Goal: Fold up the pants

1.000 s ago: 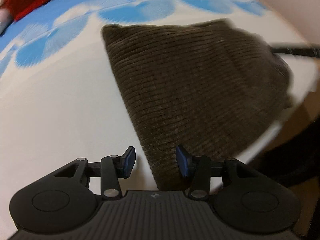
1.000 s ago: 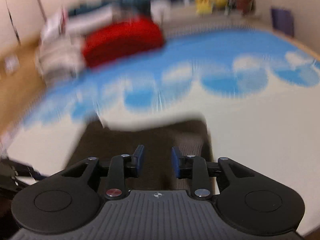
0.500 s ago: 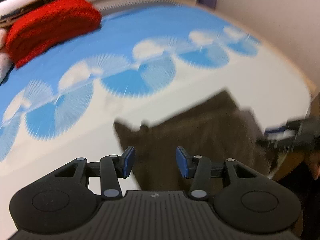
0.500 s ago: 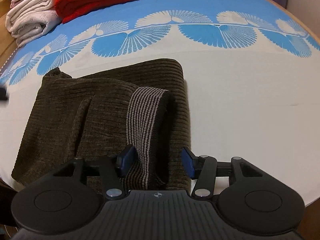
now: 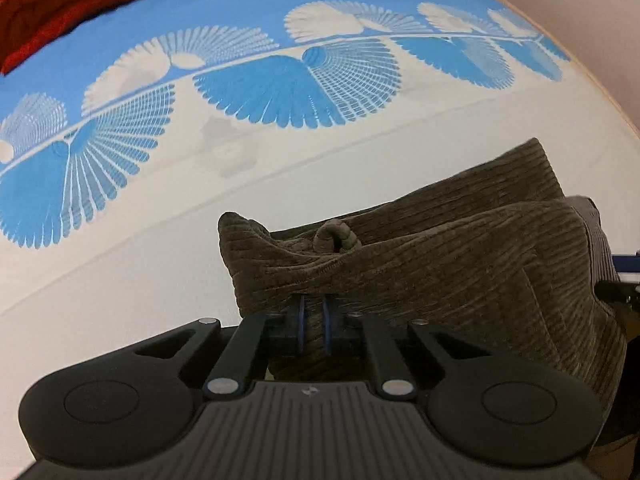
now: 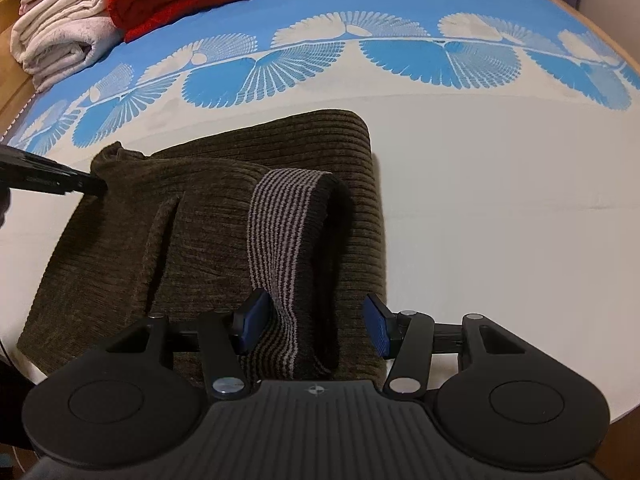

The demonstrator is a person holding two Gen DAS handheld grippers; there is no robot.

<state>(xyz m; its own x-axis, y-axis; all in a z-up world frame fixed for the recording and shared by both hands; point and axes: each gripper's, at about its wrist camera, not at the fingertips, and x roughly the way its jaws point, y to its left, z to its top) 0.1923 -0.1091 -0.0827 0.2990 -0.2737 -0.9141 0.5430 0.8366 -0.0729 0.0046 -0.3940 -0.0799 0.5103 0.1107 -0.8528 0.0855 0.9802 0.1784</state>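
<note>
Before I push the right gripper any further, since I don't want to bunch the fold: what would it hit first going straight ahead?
Probably the striped waistband, which lies between the open fingers of the right gripper, on the brown pants. Depth is hard to judge.

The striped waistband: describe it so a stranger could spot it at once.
Start at the bed cover, white near us with blue fan shapes further back. On its white part lie the folded brown corduroy pants. The striped waistband is the grey-and-dark banded strip looping over them between the right gripper's open jaws, the only striped fabric there.
</note>
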